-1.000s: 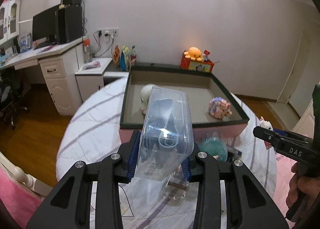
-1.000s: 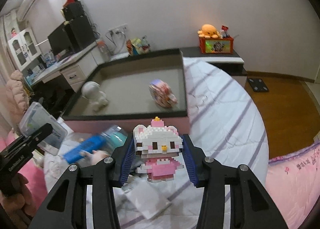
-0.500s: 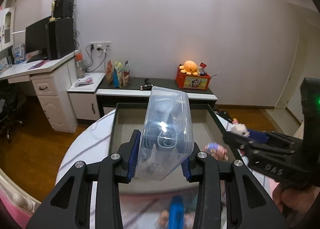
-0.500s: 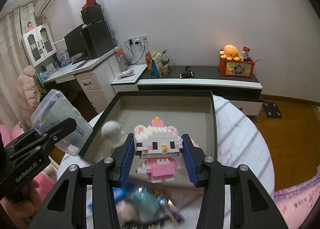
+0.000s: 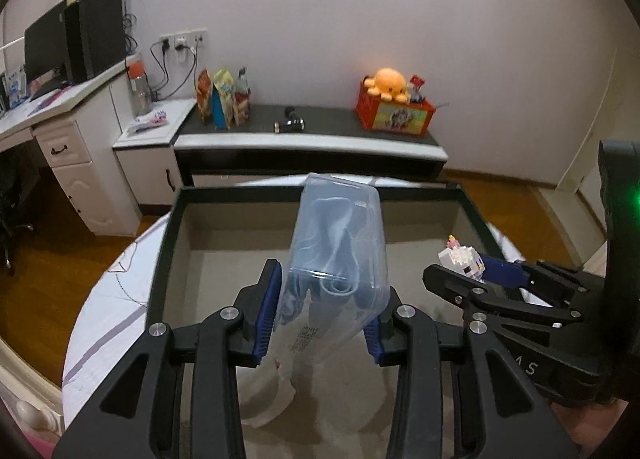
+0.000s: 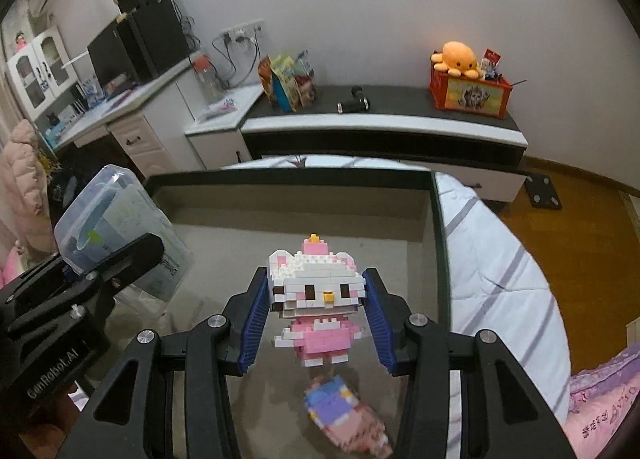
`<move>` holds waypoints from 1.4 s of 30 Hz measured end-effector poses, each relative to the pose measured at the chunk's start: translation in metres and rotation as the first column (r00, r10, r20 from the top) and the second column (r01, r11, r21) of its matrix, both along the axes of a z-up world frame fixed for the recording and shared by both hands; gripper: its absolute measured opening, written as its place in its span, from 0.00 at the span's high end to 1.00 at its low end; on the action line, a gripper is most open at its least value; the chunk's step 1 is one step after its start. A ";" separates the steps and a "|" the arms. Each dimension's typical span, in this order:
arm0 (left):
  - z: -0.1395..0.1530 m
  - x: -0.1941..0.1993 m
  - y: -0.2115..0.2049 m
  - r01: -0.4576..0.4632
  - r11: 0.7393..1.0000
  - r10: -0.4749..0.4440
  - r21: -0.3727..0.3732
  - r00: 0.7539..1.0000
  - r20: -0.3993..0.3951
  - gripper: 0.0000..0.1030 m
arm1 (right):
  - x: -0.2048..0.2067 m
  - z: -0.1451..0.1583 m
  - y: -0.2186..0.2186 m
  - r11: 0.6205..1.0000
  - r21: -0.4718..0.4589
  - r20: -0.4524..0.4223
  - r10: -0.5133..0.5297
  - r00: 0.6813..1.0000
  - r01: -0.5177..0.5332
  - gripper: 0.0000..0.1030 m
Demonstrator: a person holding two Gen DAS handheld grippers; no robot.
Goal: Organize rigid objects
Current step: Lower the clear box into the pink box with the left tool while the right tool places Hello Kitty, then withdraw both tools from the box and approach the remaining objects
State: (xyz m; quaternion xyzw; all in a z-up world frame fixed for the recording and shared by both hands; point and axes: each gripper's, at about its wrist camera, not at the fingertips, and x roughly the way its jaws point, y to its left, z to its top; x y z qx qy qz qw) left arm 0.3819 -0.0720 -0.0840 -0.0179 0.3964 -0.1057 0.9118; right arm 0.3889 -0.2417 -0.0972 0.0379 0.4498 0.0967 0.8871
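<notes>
A clear plastic box (image 5: 340, 227) with dark blue contents is tilted upright between the blue pads of my left gripper (image 5: 326, 299), which is shut on it. The right gripper (image 6: 316, 315) is shut on a white and pink brick-built cat figure (image 6: 316, 291). Both hang over the inside of a shallow dark-rimmed tray (image 5: 168, 243) with a grey floor. On that floor a pink and blue brick toy (image 6: 344, 415) lies under the right gripper. A white rounded toy (image 5: 264, 399) lies under the left one. Each gripper shows in the other's view, left gripper (image 6: 120, 263) and right gripper (image 5: 460, 275).
The tray rests on a white striped cover (image 6: 500, 267). Behind it stands a low black-topped cabinet (image 5: 320, 127) with snack bags and an orange crate with an octopus plush (image 5: 390, 85). A white desk (image 5: 60, 127) with a monitor is at left. Wooden floor surrounds.
Both grippers have moved forward from in front of the tray to over its inside, each still holding its object. The loose items before the tray have dropped out of view.
</notes>
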 end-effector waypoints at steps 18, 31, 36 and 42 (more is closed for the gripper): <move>0.044 -0.088 0.036 -0.130 0.991 0.125 0.018 0.978 0.169 0.00 | -0.057 0.025 -0.010 0.996 0.079 0.085 -0.052 0.995 0.045 0.00; 0.097 -0.206 0.046 -0.181 0.983 0.171 0.008 0.942 0.288 0.00 | -0.173 0.086 -0.002 0.993 0.068 0.254 -0.113 0.961 0.099 0.00; 0.113 -0.251 0.051 -0.191 0.982 0.182 -0.006 0.931 0.317 0.00 | -0.224 0.110 0.001 0.993 0.048 0.324 -0.119 0.939 0.110 0.00; 0.125 -0.301 0.051 -0.203 0.979 0.194 -0.011 0.917 0.349 0.00 | -0.287 0.130 0.000 0.993 0.016 0.409 -0.117 0.905 0.121 0.00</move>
